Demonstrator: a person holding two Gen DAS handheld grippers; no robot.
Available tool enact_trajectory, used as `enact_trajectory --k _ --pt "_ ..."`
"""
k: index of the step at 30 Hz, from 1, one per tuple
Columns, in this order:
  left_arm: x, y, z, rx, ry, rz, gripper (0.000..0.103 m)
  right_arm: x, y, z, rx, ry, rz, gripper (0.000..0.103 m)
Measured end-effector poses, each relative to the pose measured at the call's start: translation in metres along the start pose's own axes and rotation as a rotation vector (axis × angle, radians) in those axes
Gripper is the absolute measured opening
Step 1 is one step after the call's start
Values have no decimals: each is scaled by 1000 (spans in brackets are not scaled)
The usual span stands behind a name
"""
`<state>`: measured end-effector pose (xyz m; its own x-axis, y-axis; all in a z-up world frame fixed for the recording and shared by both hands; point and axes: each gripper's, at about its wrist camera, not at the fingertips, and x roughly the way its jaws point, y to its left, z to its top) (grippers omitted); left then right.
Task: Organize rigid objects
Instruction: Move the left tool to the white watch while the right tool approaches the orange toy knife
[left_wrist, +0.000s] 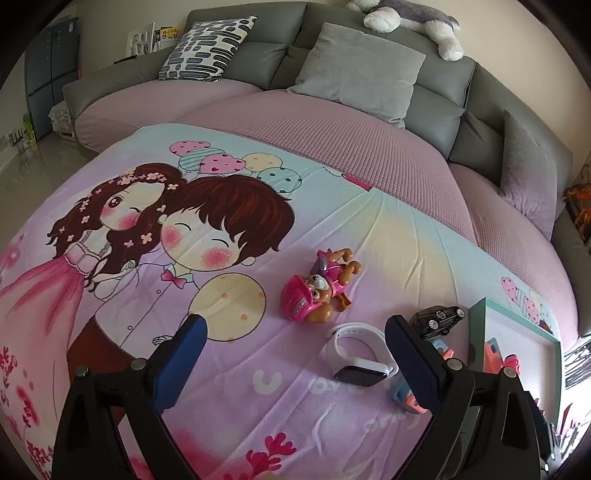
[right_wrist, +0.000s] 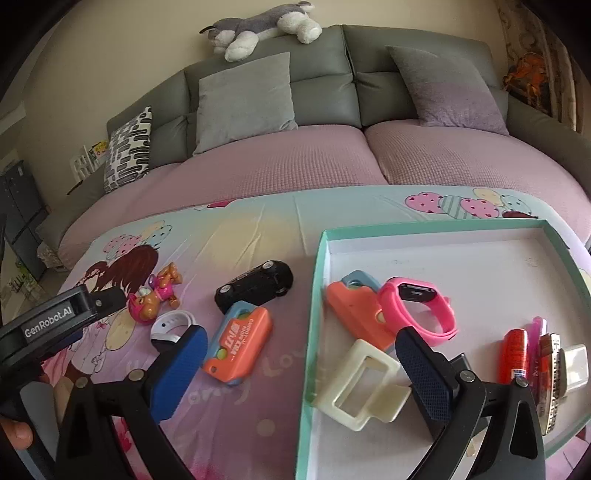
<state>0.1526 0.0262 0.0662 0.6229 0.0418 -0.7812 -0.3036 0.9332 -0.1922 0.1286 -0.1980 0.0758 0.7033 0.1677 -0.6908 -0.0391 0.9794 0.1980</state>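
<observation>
My left gripper (left_wrist: 295, 354) is open and empty, low over the cartoon blanket, with a white smartwatch (left_wrist: 360, 356) lying between its fingers near the right one. A pink puppy figure (left_wrist: 319, 286) lies just beyond, a black toy car (left_wrist: 437, 319) to the right. My right gripper (right_wrist: 299, 373) is open and empty over the left rim of the teal-edged white tray (right_wrist: 517, 266). A cream hair claw (right_wrist: 360, 386) lies in the tray between its fingers. The tray also holds an orange toy (right_wrist: 354, 306), a pink watch (right_wrist: 421, 308), and a red tube (right_wrist: 515, 350). An orange-blue toy (right_wrist: 240, 338) lies left of the tray.
A grey sofa (right_wrist: 332, 88) with cushions and a plush dog (right_wrist: 258, 26) backs the pink seat. The left gripper's body (right_wrist: 48, 325) shows at the left of the right wrist view. Small pens and a metal piece (right_wrist: 554, 369) lie at the tray's right.
</observation>
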Motion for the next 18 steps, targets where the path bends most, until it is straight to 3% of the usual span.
enact_trajectory --k 13,18 --pt "11 27 2 -43 33 -17 97 12 24 -8 -77 32 2 102" --pt "26 23 -2 -12 85 -34 97 18 33 -7 -96 47 -3 97"
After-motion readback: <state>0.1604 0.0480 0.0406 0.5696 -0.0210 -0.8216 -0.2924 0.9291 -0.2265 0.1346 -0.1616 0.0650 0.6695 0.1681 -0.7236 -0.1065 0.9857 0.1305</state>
